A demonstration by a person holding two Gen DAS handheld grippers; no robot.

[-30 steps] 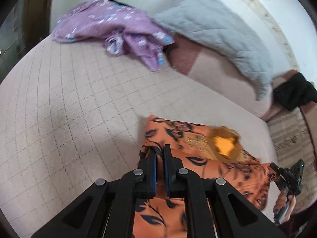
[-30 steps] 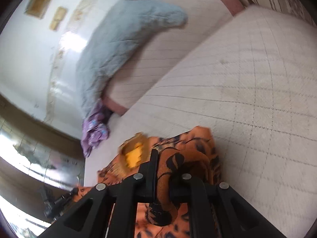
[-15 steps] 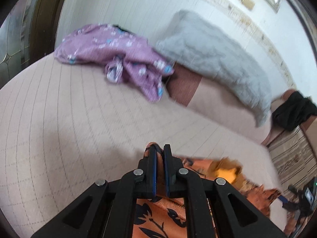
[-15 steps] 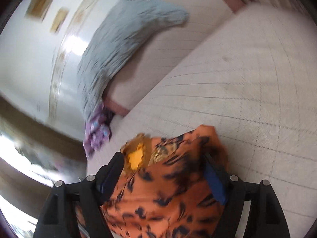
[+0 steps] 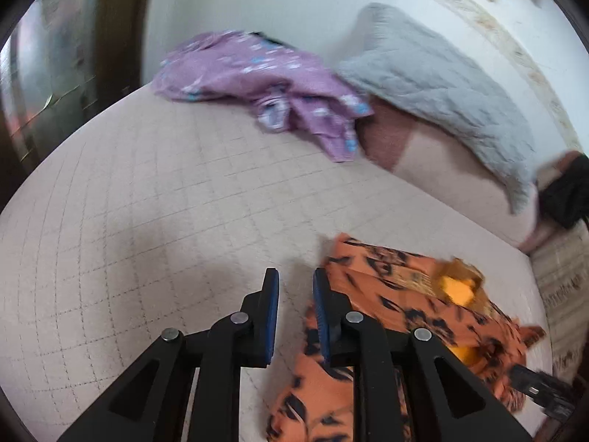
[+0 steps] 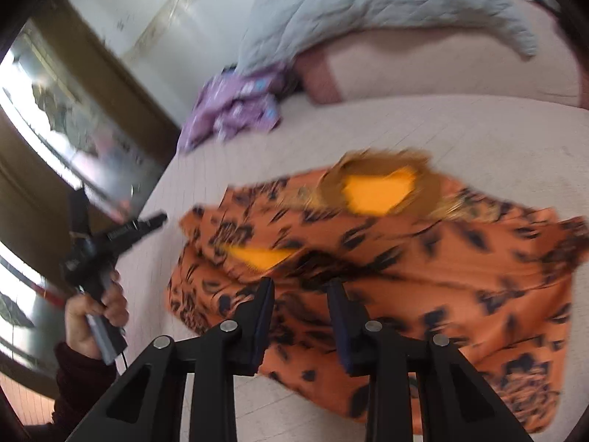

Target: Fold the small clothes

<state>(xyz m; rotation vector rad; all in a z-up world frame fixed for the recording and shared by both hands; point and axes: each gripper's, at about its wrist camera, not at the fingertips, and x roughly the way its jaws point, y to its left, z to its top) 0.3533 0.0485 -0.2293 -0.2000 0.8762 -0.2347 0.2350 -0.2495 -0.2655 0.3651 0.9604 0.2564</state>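
Note:
An orange garment with black leaf print (image 6: pixel 386 254) lies partly folded on the bed, its gold neckline and yellow lining facing up. It also shows in the left wrist view (image 5: pixel 397 294). My left gripper (image 5: pixel 294 287) is open and empty, just left of the garment's edge, over bare bedcover. My right gripper (image 6: pixel 300 291) is open and empty, above the garment's near part. The left gripper also shows in the right wrist view (image 6: pixel 110 235), held in a hand left of the garment.
A purple printed garment (image 5: pixel 272 84) lies crumpled at the far side of the pink checked bedcover (image 5: pixel 147 221). A grey quilted pillow (image 5: pixel 434 84) leans on a pink bolster (image 5: pixel 441 169). A dark cloth (image 5: pixel 567 195) lies at far right.
Both grippers have opened and let go of the orange garment, which now lies folded on the bed. The left gripper has moved off its left edge; the right has pulled back.

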